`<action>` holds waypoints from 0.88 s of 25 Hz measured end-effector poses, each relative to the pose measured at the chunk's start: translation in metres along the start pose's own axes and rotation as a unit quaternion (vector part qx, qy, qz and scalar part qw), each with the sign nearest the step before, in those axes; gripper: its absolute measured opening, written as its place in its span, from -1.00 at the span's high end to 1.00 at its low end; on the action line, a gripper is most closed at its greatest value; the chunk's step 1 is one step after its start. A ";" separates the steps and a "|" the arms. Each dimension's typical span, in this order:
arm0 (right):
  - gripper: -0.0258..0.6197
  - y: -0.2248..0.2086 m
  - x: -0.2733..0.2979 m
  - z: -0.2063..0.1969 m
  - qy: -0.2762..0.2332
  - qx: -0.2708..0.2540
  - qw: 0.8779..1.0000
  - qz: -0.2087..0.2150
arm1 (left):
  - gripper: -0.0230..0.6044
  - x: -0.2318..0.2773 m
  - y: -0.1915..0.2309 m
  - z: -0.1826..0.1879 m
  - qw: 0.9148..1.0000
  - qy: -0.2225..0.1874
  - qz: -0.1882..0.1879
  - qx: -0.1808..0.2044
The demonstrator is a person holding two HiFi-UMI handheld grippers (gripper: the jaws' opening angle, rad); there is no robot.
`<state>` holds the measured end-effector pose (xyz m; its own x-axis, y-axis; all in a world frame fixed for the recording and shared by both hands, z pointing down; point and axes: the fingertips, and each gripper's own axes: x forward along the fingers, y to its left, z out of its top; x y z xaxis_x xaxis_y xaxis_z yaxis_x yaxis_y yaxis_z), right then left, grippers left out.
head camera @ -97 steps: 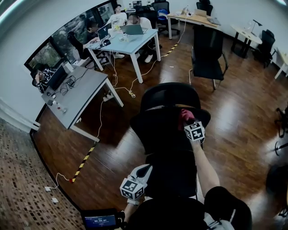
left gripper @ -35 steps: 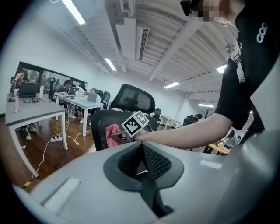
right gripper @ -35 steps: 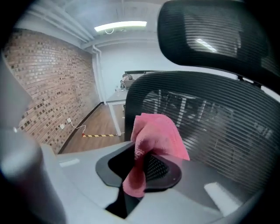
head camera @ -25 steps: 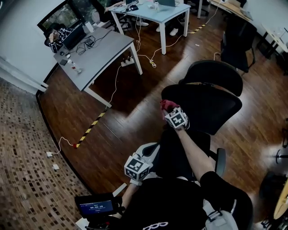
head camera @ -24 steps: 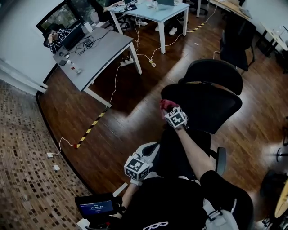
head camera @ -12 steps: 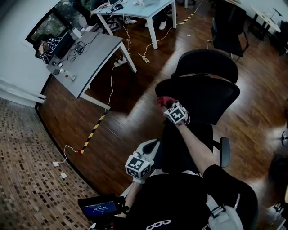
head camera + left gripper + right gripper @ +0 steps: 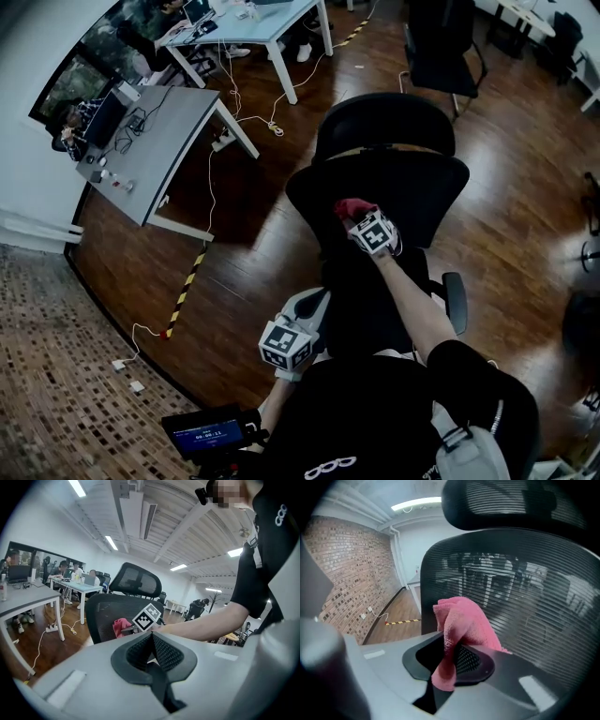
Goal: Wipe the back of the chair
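A black mesh office chair stands in front of me with its back toward me and a headrest on top. My right gripper is shut on a pink cloth, which is pressed on the mesh back a little left of its middle. The same cloth and the right gripper's marker cube show in the left gripper view, against the chair back. My left gripper is shut with nothing in it, held low by my body, apart from the chair.
A grey desk with cables stands at the left, a light blue table behind it with people seated. White cables and striped floor tape lie left of the chair. Another black chair stands at the back.
My right gripper and the pink cloth have moved from the left edge of the chair back toward its middle. The left gripper has stayed low by my body.
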<state>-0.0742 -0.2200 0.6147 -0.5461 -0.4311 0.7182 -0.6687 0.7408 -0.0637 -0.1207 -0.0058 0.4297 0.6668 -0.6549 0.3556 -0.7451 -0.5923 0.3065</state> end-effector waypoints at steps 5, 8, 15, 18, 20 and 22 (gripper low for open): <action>0.77 -0.034 -0.024 -0.021 0.003 0.019 1.000 -0.018 | 0.96 0.018 -0.023 0.005 1.000 0.010 -0.023 0.004; 0.77 -0.054 -0.039 -0.035 0.004 0.030 0.999 -0.030 | 0.96 0.027 -0.034 0.006 0.999 0.013 -0.029 0.009; 0.77 -0.107 -0.077 -0.070 0.008 0.059 0.996 -0.060 | 0.96 0.048 -0.062 0.011 0.999 0.021 -0.042 0.017; 0.77 -0.132 -0.091 -0.089 0.007 0.079 0.994 -0.075 | 0.96 0.057 -0.071 0.007 0.999 0.024 -0.045 0.020; 0.77 -0.147 -0.100 -0.100 0.005 0.093 0.992 -0.087 | 0.96 0.062 -0.076 0.005 0.998 0.024 -0.045 0.021; 0.77 -0.159 -0.111 -0.110 0.004 0.108 0.989 -0.097 | 0.96 0.065 -0.082 0.006 0.998 0.025 -0.047 0.022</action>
<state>0.1481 -0.2338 0.6214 -0.3939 -0.5491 0.7371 -0.8530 0.5171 -0.0707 -0.0163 -0.0022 0.4226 0.7311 -0.5727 0.3709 -0.6780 -0.6705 0.3011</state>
